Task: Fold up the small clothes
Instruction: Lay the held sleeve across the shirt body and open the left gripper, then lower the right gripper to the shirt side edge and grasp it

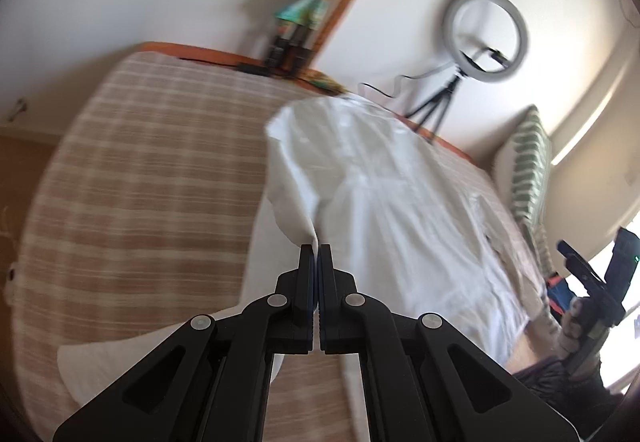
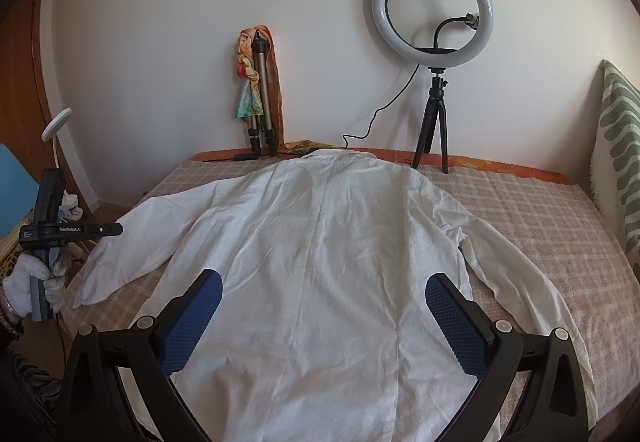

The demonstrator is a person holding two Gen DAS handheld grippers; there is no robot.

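Observation:
A white long-sleeved shirt (image 2: 320, 242) lies spread back-up on the checked bed cover (image 2: 540, 210), collar toward the wall. My left gripper (image 1: 316, 247) is shut on a fold of the shirt (image 1: 380, 182) at its left side, and the cloth rises in a ridge from the pinched tips. In the right wrist view a white-gloved hand (image 2: 28, 282) holds that left gripper (image 2: 118, 229) at the left sleeve's edge. My right gripper (image 2: 326, 278) hovers open over the shirt's lower back, blue pads wide apart with nothing pressed between them.
A ring light on a small tripod (image 2: 432, 6) and a folded tripod draped with a colourful scarf (image 2: 258, 82) stand at the wall behind the bed. A green-patterned cushion (image 2: 620, 162) leans at the right. A blue chair (image 2: 12, 182) is beyond the bed's left edge.

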